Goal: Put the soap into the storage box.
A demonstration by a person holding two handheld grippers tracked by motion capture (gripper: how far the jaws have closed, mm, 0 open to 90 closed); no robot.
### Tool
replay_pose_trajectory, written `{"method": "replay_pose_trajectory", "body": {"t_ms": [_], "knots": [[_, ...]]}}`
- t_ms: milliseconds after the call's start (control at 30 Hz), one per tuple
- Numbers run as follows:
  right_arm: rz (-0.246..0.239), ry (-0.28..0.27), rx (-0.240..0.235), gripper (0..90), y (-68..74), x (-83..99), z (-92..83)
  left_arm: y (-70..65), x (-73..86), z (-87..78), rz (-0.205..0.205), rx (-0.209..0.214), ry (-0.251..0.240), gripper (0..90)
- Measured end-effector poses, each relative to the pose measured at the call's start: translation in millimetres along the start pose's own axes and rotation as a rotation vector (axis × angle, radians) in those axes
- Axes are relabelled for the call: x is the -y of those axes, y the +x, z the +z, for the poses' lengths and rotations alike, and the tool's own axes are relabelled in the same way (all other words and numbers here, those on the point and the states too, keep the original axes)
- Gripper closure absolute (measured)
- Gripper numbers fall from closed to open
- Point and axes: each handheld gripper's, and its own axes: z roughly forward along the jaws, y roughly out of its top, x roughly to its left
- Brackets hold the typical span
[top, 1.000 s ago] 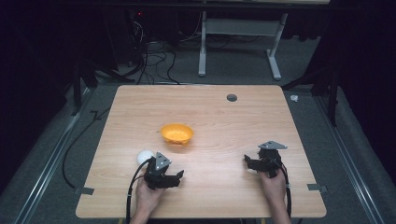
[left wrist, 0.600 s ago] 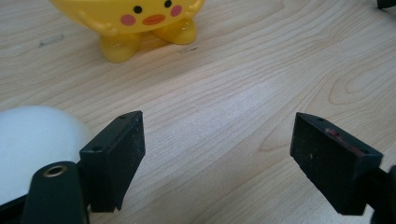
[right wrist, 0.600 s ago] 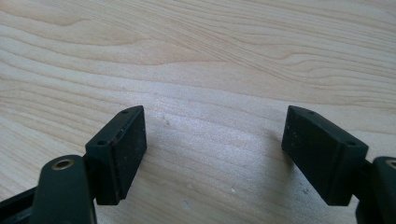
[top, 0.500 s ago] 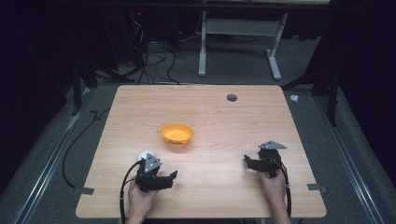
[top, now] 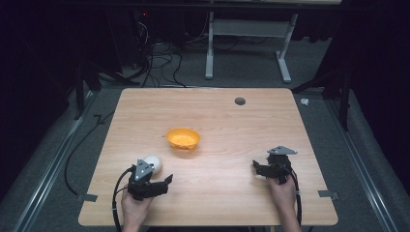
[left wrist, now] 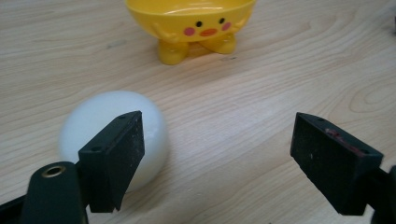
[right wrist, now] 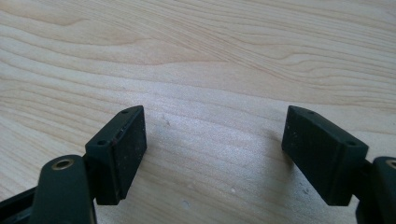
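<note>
The smooth white plastic egg (left wrist: pixel 114 140) lies on the wooden table (top: pixel 232 125), just before the yellow chick-shaped bowl (left wrist: pixel 189 23). The left gripper (left wrist: pixel 217 149) has its jaws apart beside the egg, not yet around it. The right gripper (right wrist: pixel 215 154) is also spread, holding nothing. Grasping and placing remain.

Table (top: pixel 232 130): pale wood with wavy brown grain. Bowl (left wrist: pixel 189 21): yellow, shaped as a chick, with black dot eyes, pink cheeks and an orange beak. Ball (left wrist: pixel 112 128): plain matt white. Left gripper (left wrist: pixel 219 154) and right gripper (right wrist: pixel 217 149): black jaws, a brass-coloured eyelet at the left jaw's base; grey plate on top.
</note>
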Motion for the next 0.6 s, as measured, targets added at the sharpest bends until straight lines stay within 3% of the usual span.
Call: {"method": "replay_pose_trajectory", "body": {"t_ms": [300,600], "knots": [[0.000,0.000,0.000,22.8,0.0,0.0,0.0,19.3,1.1,-5.6,-0.034,-0.055,0.008,16.8],[0.000,0.000,0.000,22.8,0.0,0.0,0.0,37.5,4.9,5.3,-0.063,-0.100,0.058,15.4]]}}
